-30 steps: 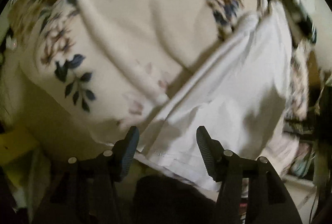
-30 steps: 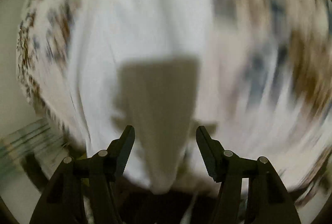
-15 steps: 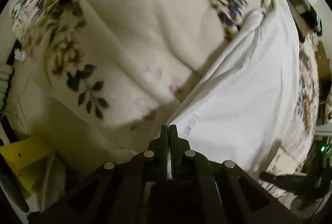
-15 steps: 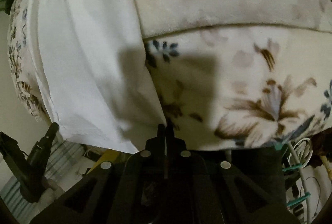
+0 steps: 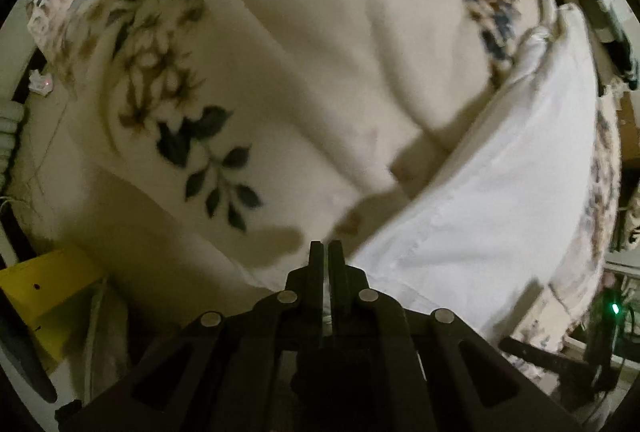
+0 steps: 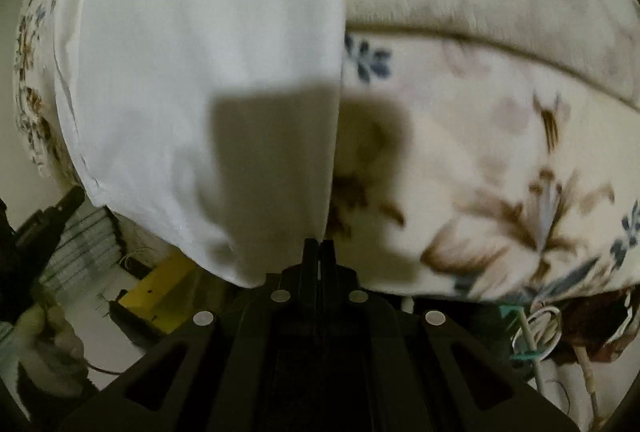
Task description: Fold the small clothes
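A white garment point(image 5: 492, 216) lies stretched over a cream floral blanket point(image 5: 320, 51). My left gripper point(image 5: 326, 252) is shut on the garment's near corner, with white cloth showing between its closed jaws. In the right wrist view the same white garment point(image 6: 192, 71) hangs taut, and my right gripper point(image 6: 319, 250) is shut on its other near corner at its right edge. The other gripper point(image 6: 44, 216) and a gloved hand show at the left edge of the right wrist view.
The floral blanket point(image 6: 500, 151) covers a bed with folds and a raised ridge. A yellow box point(image 5: 44, 296) lies on the floor at lower left, also seen in the right wrist view point(image 6: 160, 288). Cables and teal clips point(image 6: 532, 328) lie at lower right.
Both grippers went from open to shut on the garment's near edge a second ago. Since half a second ago both have lifted slightly and the cloth is stretched tauter.
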The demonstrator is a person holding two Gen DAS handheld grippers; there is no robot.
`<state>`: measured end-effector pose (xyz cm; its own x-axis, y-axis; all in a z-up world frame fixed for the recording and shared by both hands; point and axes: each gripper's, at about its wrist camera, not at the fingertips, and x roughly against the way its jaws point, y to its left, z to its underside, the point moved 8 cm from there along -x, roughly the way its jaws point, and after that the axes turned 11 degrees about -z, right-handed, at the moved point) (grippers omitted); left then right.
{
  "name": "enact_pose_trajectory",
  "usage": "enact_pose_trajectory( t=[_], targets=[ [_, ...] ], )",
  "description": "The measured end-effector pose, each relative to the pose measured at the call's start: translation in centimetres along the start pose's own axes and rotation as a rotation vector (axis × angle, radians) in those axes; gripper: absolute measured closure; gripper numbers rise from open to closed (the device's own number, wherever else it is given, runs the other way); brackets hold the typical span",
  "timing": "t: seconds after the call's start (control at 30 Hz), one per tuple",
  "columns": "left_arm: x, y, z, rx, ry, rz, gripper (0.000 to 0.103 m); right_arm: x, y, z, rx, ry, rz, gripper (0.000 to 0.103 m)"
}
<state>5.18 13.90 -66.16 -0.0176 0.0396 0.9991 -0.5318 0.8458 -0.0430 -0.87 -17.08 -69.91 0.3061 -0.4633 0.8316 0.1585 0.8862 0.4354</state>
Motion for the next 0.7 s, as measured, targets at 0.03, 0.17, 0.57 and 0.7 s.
enact_pose_trajectory(
  t=[0.03, 0.17, 0.57, 0.7],
  targets=[
    [0.4, -0.1, 0.0, -0.008, -0.003, 0.004, 0.101, 0.1, 0.8, -0.3, -0.018, 0.016, -0.042, 0.096],
    [3.0, -2.0, -1.2, -0.048, -0.04, 0.041, 0.084, 2.8, 1.2, -1.3, -0.084, -0.015, -0.171, 0.044],
    [9.4, -19.6, -18.4, -0.178, -0.302, 0.265, 0.052, 18.3, 3.6, -17.0, -0.017, -0.398, -0.226, 0.034],
    [8.4, -28.3, -25.3, -0.25, -0.317, 0.27, 0.052, 22.5, 2.4, -24.6, -0.04, -0.494, -0.236, 0.034]
  ],
)
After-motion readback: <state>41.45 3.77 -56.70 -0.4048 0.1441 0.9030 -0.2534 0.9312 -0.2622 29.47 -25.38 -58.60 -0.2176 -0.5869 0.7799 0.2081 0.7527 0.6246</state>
